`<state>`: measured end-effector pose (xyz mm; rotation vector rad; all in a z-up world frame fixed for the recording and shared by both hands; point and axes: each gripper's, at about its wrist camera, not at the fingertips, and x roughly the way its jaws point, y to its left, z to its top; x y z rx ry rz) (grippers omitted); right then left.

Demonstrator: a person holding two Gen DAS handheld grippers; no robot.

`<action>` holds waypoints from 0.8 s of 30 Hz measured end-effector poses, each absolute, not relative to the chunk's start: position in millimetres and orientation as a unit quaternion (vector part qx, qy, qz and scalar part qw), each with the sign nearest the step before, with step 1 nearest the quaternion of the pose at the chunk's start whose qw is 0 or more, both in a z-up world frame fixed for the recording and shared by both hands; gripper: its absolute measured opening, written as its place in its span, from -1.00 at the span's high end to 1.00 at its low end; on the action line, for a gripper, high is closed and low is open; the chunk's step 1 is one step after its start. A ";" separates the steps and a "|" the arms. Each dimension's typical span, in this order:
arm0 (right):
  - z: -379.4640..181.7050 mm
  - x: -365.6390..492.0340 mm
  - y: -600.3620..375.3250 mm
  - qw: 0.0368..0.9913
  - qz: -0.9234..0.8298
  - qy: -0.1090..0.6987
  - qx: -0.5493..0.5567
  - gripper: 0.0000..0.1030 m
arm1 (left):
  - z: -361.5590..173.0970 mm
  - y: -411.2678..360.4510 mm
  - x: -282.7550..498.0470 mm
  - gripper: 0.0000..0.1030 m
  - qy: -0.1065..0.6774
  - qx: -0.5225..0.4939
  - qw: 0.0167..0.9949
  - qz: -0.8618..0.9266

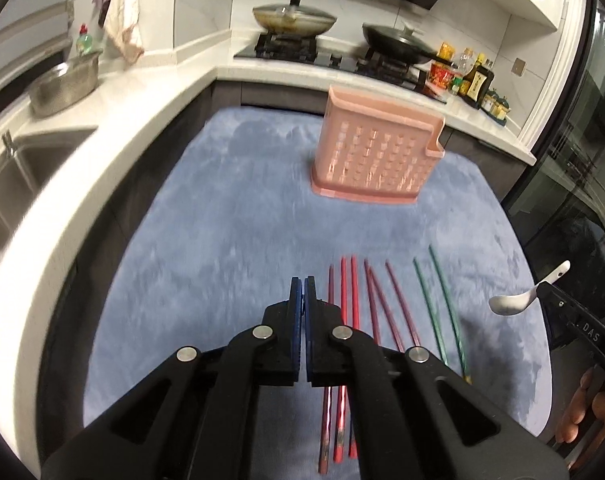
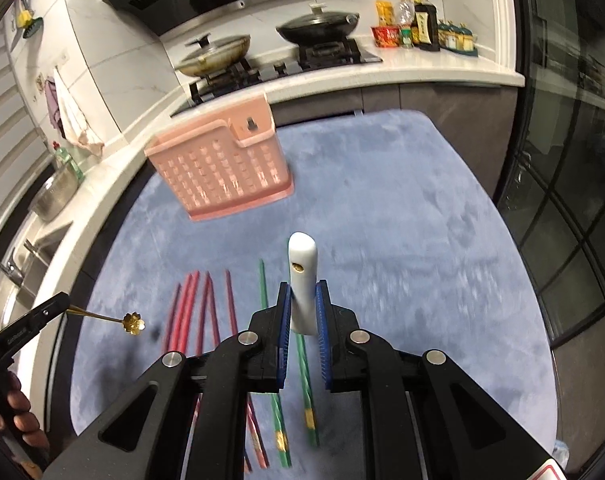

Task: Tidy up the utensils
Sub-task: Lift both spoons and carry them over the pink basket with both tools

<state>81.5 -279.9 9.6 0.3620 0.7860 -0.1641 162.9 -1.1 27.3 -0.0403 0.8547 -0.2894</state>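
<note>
Right wrist view shows the right gripper (image 2: 302, 312) clamped on the white spoon (image 2: 302, 280), smooth, probably fragile, above the blue mat's (image 2: 422, 240) near edge; left gripper (image 2: 64, 309) pinches a thin gold pick (image 2: 132, 322).

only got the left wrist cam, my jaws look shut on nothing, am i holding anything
Observer: Yes. From the right wrist view, the left gripper pinches a thin gold stick with a flower-shaped end, sticking out sideways.
Operator: ok and the spoon on the other side, is it gripped properly
Observer: The right gripper has its blue pads pressed on both sides of the white spoon, which points forward between them.
Operator: anything on the basket i cant see
Observer: The pink basket has a raised back tab with a hanging hole.
</note>
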 end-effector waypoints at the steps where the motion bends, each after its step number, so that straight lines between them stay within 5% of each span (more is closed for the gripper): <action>1: 17.0 88.1 -282.1 0.908 -0.076 0.372 0.176 0.77 | 34.4 -2.7 167.8 0.99 0.406 -0.017 0.903 -0.142; 14: 95.2 216.6 -305.1 0.938 -0.030 0.284 0.195 0.77 | 146.6 -52.0 265.2 0.99 0.295 -0.009 0.940 -0.169; 24: 60.8 294.2 -306.7 0.921 -0.024 0.324 0.213 0.77 | 124.1 -78.2 326.6 0.99 0.317 -0.006 0.934 -0.168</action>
